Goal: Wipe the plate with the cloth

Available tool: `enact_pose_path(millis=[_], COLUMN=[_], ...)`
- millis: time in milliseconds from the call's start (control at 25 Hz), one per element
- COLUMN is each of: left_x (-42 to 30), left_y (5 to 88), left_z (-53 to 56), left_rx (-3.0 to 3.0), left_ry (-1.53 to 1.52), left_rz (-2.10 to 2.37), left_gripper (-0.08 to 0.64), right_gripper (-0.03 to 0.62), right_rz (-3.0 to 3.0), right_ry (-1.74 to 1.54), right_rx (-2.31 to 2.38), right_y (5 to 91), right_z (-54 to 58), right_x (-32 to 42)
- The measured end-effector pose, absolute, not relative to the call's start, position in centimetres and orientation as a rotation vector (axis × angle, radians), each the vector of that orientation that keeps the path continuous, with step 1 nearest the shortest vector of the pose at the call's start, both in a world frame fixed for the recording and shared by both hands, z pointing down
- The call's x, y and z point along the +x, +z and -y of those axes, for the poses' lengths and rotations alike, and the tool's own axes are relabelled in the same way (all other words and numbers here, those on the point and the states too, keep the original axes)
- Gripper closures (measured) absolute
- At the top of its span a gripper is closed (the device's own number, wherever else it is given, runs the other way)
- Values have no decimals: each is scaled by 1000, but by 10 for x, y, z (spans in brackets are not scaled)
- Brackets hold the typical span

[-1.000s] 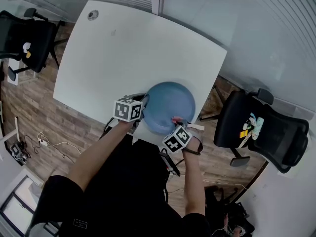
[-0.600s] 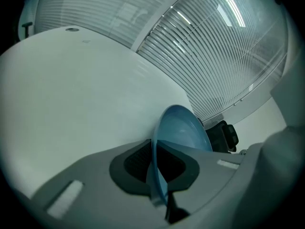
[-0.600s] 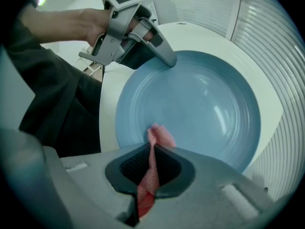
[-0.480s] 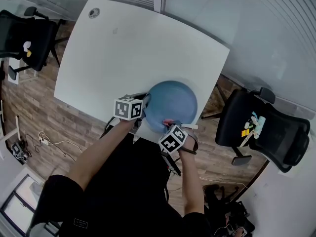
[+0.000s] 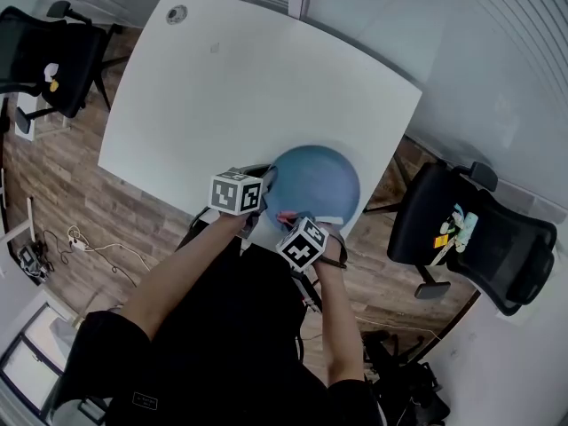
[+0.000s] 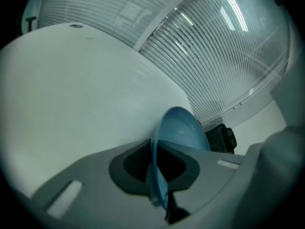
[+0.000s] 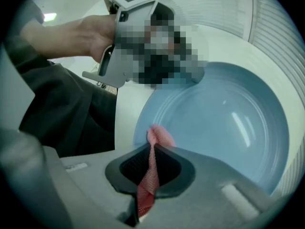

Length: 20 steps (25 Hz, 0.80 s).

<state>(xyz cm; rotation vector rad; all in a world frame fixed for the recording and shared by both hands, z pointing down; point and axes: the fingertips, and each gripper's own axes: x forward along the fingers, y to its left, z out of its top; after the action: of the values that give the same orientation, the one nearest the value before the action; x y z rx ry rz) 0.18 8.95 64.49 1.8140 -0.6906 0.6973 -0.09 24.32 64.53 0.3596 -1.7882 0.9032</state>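
A blue plate [image 5: 318,180] lies at the near edge of the white table [image 5: 231,87]. My left gripper [image 5: 266,183] holds its left rim; in the left gripper view the rim [image 6: 157,175] stands between the pads, and the jaws have just been opening slightly with it still pinched. My right gripper [image 5: 287,219] is shut on a pink-red cloth [image 7: 152,168]. The cloth's tip [image 7: 159,136] pokes out onto the plate's [image 7: 224,123] near left rim. In the head view the two grippers are close together.
The plate sits close to the table's near edge, over the person's lap. Black office chairs stand at the right [image 5: 479,229] and the far left [image 5: 44,56]. A round grommet [image 5: 177,13] is at the table's far corner. Cables [image 5: 80,251] lie on the wooden floor.
My right gripper has carried the cloth leftward along the plate's near rim, toward the left gripper. The left gripper and plate have kept their place.
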Motion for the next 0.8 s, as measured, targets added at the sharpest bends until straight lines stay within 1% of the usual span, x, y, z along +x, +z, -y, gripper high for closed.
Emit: enact_pose_path(millis=[800], left_x=[-1], left_y=[645], left_z=[-94], left_rx=[1816], left_ry=[722], left_rz=[679], left_gripper=[537], right_gripper=[571], right_rz=[1884], right_ry=[910], right_rx=[321], right_y=[645], right_z=[-201], right_x=[-34])
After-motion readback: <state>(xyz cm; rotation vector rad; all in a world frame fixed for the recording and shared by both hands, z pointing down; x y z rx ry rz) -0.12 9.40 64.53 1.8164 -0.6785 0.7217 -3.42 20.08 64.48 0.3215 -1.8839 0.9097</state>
